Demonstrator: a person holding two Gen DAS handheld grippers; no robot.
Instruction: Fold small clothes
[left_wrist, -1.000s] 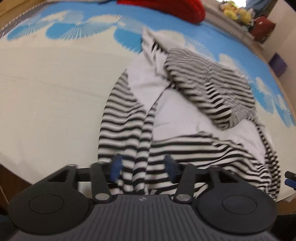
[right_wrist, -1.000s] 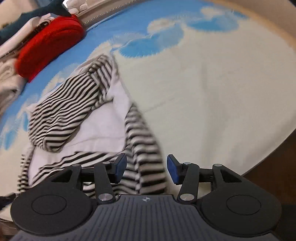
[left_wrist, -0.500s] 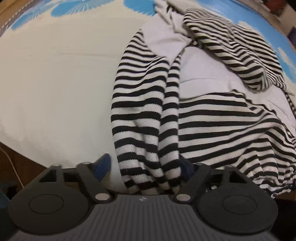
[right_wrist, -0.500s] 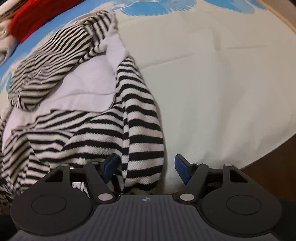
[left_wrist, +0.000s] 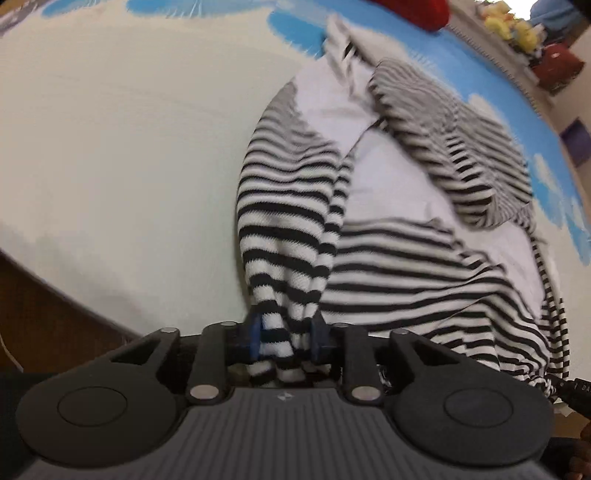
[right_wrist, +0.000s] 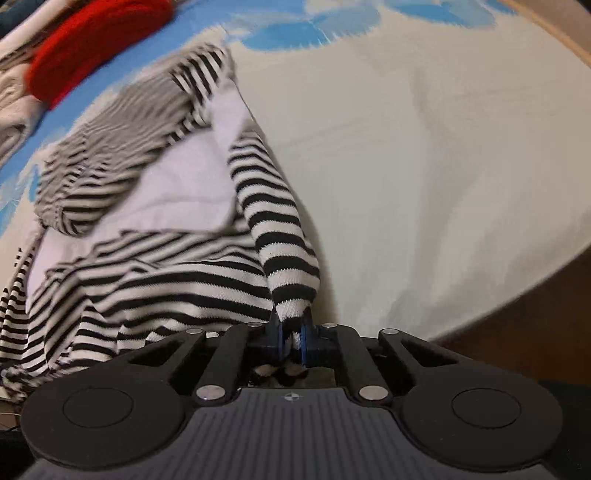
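Jaws on both grippers are closing on striped cloth: the left gripper (left_wrist: 284, 341) pinches 1 bunched cuff, the right gripper (right_wrist: 291, 338) the other sleeve end. The striped top (left_wrist: 388, 229) lies rumpled on the bed (left_wrist: 110, 147), near its front edge. This looks like the grasp before spreading. Next, lift and pull the sleeves apart; open sheet lies on both sides, a red garment (right_wrist: 92, 44) beyond.

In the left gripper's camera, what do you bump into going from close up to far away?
Left gripper, its jaws closing on fabric → black-and-white striped garment → cream bedcover with blue flower prints → red knitted bundle at the far edge.
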